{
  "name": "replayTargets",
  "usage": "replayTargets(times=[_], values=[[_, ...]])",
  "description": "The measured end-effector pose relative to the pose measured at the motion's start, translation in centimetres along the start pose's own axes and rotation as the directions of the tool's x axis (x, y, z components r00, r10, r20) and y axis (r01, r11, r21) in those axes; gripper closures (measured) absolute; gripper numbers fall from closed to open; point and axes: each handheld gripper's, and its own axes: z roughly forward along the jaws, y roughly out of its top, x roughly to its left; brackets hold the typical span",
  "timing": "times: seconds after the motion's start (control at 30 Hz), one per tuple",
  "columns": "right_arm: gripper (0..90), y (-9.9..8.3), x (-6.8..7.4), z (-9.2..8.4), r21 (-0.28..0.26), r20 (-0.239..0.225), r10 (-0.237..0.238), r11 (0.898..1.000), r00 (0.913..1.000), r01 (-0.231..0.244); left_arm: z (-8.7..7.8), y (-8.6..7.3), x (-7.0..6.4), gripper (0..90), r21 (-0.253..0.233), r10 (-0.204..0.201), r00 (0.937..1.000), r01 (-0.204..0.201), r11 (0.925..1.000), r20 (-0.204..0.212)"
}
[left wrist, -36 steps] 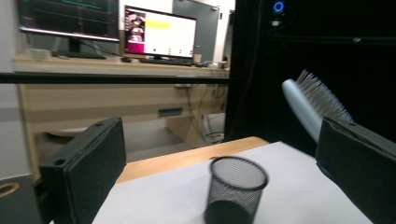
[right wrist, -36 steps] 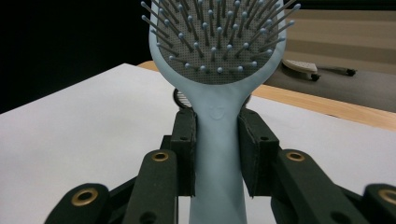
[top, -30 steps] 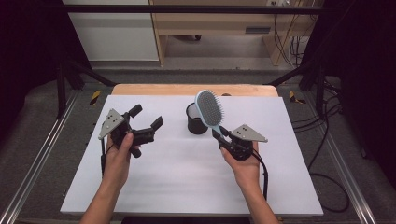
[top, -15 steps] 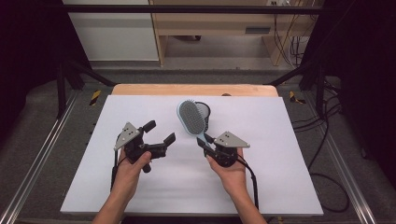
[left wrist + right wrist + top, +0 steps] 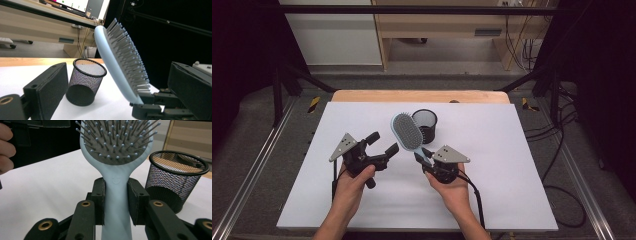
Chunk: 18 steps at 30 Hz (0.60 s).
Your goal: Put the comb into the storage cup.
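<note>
The light blue hairbrush (image 5: 406,132) is up in the air over the middle of the white table (image 5: 512,150). Its handle is pinched tight between the two black jaws of the right gripper (image 5: 420,155) (the bristles (image 5: 117,137) face that gripper's camera). A black mesh cup (image 5: 426,125) stands just beside the brush head, at about 2 o'clock from it. At 9 o'clock from the brush, the left gripper (image 5: 383,143) has its jaws spread wide and holds nothing.
</note>
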Motion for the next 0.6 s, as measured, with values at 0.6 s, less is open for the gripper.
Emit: replayTargets(times=[0.6], values=[[69.5, 0.3, 2.4, 1.0, -0.004, -0.046, -0.082, 0.997, 0.9955, 0.082, 0.3, -0.3, 0.1, 5.7, 0.006, -0.055, 0.9984, 0.055, 0.9984, 0.014]])
